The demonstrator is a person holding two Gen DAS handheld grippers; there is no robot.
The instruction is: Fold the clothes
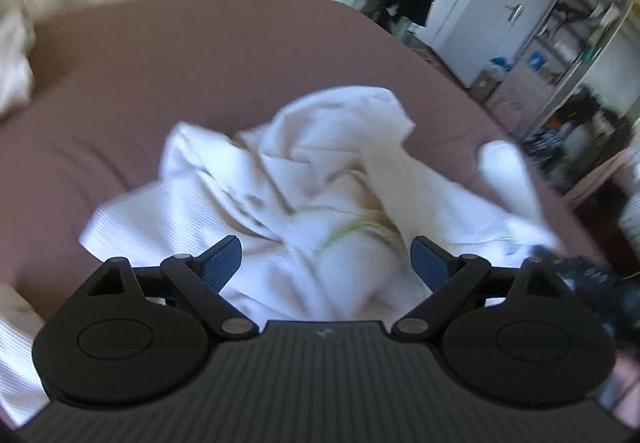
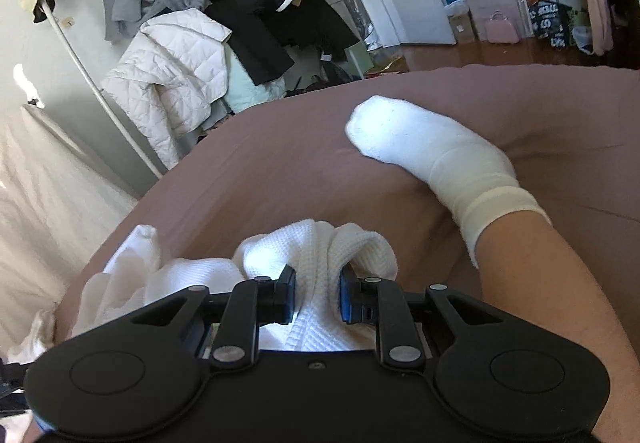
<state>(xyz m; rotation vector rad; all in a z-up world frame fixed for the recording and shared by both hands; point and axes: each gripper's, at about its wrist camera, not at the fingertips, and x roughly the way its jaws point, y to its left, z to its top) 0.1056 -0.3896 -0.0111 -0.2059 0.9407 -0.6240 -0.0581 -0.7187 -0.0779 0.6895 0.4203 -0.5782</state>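
Lying crumpled on the brown bed (image 1: 160, 75), the white garment (image 1: 280, 179) is framed between the spread left gripper (image 1: 325, 263) – unclamped – while a fold is pinched by the right gripper (image 2: 318, 297).

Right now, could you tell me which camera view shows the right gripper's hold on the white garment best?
The right wrist view: the right gripper pinches a bunched fold of the white garment. The left wrist view shows the garment crumpled, blurred.

Black hand-held gripper (image 2: 318, 301) with blue ribbed pads (image 2: 346, 299); person wears white sock (image 2: 420, 151).
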